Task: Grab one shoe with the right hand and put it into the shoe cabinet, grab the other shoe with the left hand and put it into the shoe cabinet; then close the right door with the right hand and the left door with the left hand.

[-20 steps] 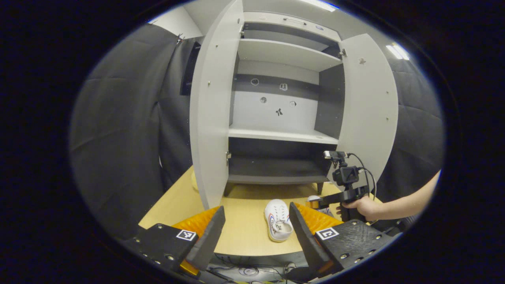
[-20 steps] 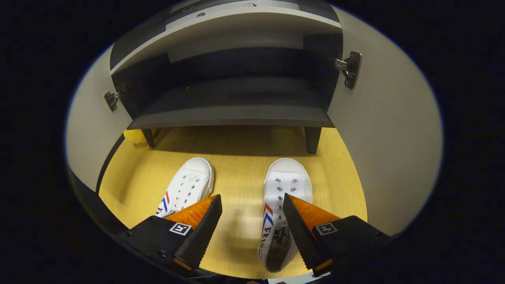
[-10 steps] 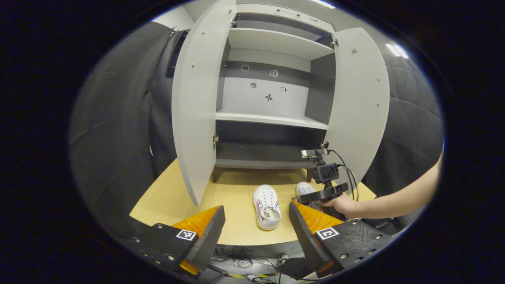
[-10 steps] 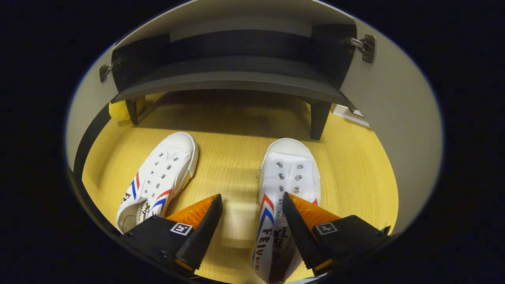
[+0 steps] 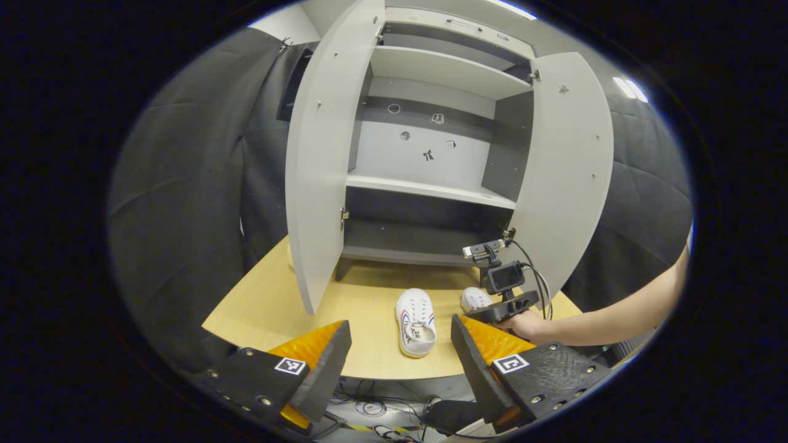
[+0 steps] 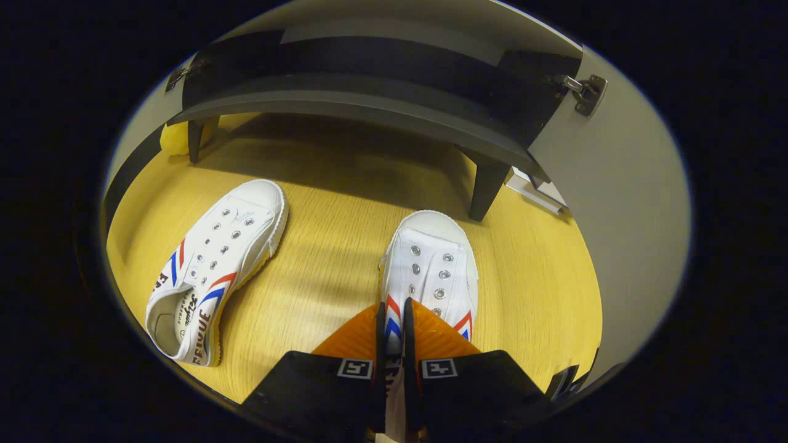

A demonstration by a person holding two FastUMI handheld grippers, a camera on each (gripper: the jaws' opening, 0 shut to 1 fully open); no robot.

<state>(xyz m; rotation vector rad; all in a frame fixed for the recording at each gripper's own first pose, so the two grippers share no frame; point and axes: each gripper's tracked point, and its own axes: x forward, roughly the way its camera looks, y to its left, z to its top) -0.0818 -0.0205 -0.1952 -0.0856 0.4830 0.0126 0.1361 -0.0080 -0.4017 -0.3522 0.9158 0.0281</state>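
In the left gripper view, your left tool (image 5: 400, 357) hangs with its fingers spread wide and nothing between them, back from the tabletop (image 5: 258, 307). The other shoe (image 5: 417, 314) lies at 12 o'clock from it, before the open shoe cabinet (image 5: 431, 178).

In the right gripper view, your right tool (image 6: 392, 332) is clamped on the side wall of the right-hand shoe (image 6: 431, 264). That thin canvas pinch could slip when you lift, and the toe may catch the cabinet's bottom shelf (image 6: 345, 104) at 12 o'clock. Printed lettering on the shoes is only partly readable.
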